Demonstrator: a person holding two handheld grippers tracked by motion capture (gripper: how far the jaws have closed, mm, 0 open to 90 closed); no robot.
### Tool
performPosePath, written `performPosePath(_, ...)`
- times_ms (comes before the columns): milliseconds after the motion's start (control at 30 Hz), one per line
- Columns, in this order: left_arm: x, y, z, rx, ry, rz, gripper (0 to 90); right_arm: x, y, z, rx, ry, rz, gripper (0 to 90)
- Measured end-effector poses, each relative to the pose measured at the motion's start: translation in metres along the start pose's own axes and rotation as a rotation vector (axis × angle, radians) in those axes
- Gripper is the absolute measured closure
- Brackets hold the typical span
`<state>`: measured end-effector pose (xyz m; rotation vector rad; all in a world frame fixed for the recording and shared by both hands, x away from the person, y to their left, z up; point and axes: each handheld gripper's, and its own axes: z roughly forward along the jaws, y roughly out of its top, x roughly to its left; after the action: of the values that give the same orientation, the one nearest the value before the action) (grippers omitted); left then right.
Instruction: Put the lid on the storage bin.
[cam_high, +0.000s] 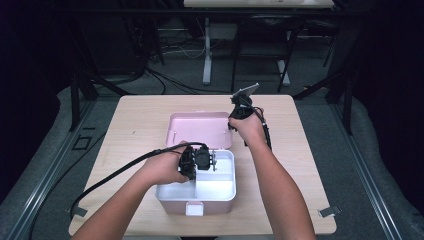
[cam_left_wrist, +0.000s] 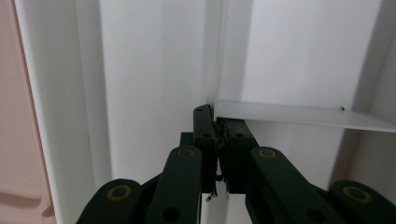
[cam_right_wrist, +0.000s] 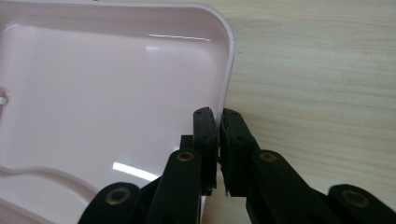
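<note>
A pink storage box (cam_high: 176, 206) stands on the wooden tabletop (cam_high: 310, 165), close to the near edge and about midway between the left and right edges. Its pink lid (cam_high: 200, 129) is swung open and lies back flat toward the far edge, inner face up. Inside the box sits a white divided tray (cam_high: 220, 189), its rim level with the top of the box.

The left tool (cam_high: 212, 161) reaches in over the tray from the left, held in the person's left hand (cam_high: 162, 167). In the left gripper view its two black jaws are closed on the end of a thin white divider wall (cam_left_wrist: 299, 114) of the tray, the wall's edge pinched between them.

The right tool (cam_high: 232, 127) is held in the right hand (cam_high: 248, 127) at the right side of the lid. In the right gripper view its jaws are closed on the lid's right rim (cam_right_wrist: 229, 70), one jaw inside the lid and one outside over the bare wood.
</note>
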<state>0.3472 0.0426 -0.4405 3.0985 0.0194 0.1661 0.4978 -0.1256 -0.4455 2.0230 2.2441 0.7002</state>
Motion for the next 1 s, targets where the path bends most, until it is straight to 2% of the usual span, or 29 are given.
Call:
performPosePath(33, 0.0, 0.0, 0.0, 0.0, 0.0, 0.0, 86.2, 0.0, -0.001, 0.001, -0.025, 0.001, -0.004, 86.2)
performPosePath(67, 0.0, 0.0, 0.0, 0.0, 0.0, 0.0, 86.2, 0.0, 0.0, -0.003, -0.006, 0.003, -0.007, 86.2)
performPosePath(167, 0.0, 0.0, 0.0, 0.0, -0.001, 0.0, 86.3, 0.002, 0.0, -0.008, -0.024, 0.004, -0.009, 86.5)
performPosePath(200, 0.0, 0.0, 0.0, 0.0, -0.001, 0.0, 86.3, 0.002, -0.001, -0.008, -0.051, 0.006, -0.013, 86.6)
performPosePath(233, 0.0, 0.0, 0.0, 0.0, -0.001, 0.0, 86.3, 0.002, 0.0, -0.012, -0.03, 0.007, -0.016, 86.7)
performPosePath(267, 0.0, 0.0, 0.0, 0.0, -0.002, -0.002, 86.3, 0.003, -0.001, -0.013, -0.059, 0.01, -0.018, 86.8)
performPosePath(300, 0.0, 0.0, 0.0, 0.0, -0.001, 0.0, 86.3, 0.003, -0.001, -0.016, -0.04, 0.009, -0.023, 86.9)
performPosePath(333, 0.0, 0.0, 0.0, 0.0, -0.001, -0.001, 86.3, 0.004, -0.001, -0.018, -0.043, 0.01, -0.024, 86.9)
performPosePath(367, 0.0, 0.0, 0.0, 0.0, 0.0, -0.001, 86.3, 0.004, -0.002, -0.018, -0.073, 0.013, -0.027, 87.0)
performPosePath(433, 0.0, 0.0, 0.0, 0.0, -0.001, -0.001, 86.2, 0.004, -0.002, -0.023, -0.055, 0.015, -0.032, 87.1)
performPosePath(667, 0.0, 0.0, 0.0, -0.002, 0.0, -0.001, 86.3, 0.005, -0.006, -0.036, -0.094, 0.041, -0.044, 87.4)
performPosePath(700, 0.0, 0.0, 0.0, -0.001, -0.001, -0.001, 86.3, 0.006, -0.008, -0.038, -0.115, 0.04, -0.056, 87.4)
performPosePath(1000, 0.0, 0.0, 0.0, -0.003, -0.004, -0.004, 86.3, 0.007, -0.015, -0.053, -0.148, 0.063, -0.082, 87.6)
